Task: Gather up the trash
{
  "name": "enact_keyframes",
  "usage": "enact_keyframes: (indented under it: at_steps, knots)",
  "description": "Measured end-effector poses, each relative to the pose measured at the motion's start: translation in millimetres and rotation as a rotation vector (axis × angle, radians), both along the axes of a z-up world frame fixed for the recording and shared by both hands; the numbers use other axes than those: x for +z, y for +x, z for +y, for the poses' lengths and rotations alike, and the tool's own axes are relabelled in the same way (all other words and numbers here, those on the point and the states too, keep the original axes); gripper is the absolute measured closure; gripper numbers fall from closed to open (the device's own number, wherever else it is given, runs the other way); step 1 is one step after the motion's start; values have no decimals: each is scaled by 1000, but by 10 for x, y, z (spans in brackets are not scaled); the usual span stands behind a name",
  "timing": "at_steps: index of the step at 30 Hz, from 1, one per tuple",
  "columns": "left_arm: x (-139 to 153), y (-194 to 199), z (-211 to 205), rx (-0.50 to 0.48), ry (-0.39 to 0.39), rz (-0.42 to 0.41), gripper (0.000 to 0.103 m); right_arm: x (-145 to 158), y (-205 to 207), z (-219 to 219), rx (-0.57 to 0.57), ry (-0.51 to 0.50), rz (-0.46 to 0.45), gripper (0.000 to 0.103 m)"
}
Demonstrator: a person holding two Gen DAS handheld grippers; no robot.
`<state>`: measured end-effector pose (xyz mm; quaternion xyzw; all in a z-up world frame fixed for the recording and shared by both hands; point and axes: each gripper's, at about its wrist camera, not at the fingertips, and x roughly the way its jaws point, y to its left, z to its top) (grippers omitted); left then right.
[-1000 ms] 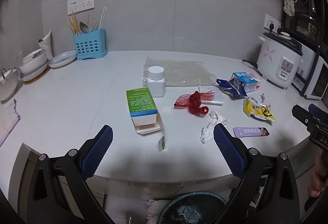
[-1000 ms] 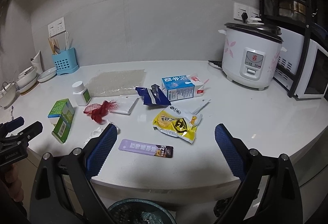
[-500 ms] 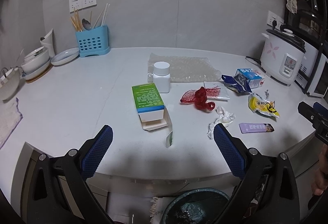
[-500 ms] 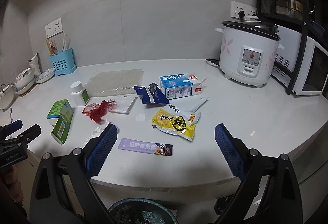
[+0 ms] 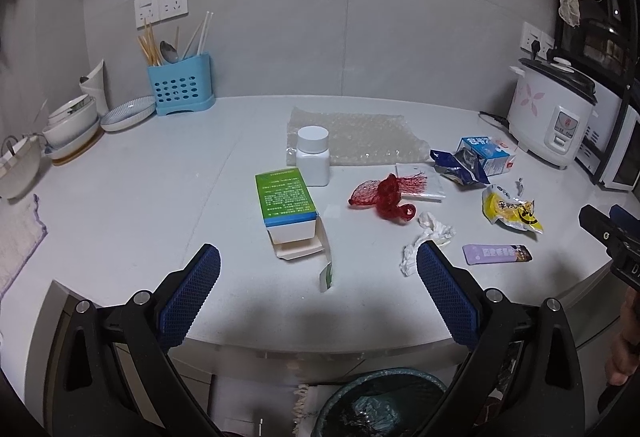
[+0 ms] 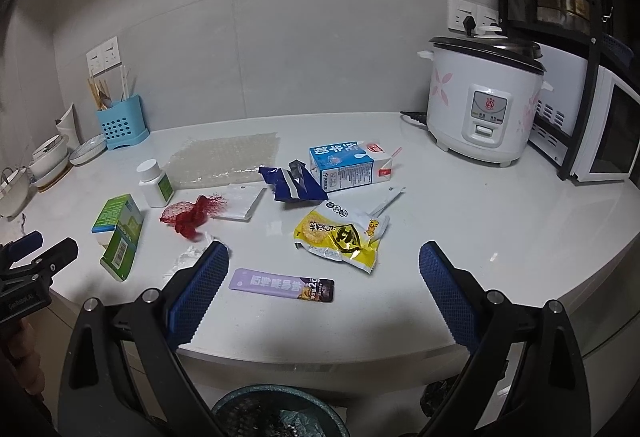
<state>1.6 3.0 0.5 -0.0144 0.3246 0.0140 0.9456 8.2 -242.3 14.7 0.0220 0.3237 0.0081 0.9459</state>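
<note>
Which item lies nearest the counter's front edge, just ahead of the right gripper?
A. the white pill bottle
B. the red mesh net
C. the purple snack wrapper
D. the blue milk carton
C: in the right wrist view the purple snack wrapper lies flat close to the front edge of the counter, just ahead of the open right gripper, while the other trash sits farther back.

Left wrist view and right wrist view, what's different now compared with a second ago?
Nothing was taken hold of or let go. Both cameras shifted a little: the left gripper drifted left, so the green box sits further right in its view; the right gripper edged slightly right and back. Both are open and empty as before. The trash on the counter, including the yellow wrapper and purple packet, did not move.
</note>
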Motion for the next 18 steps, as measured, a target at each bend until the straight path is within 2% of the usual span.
enact_keyframes:
  at_steps: [14,18]
  knots:
    - [-43,86,15,4,1,11,7,-31,96,36,11,0,16,11]
    - [-66,205,69,22,1,29,7,-110,247,34,-11,1,75,11]
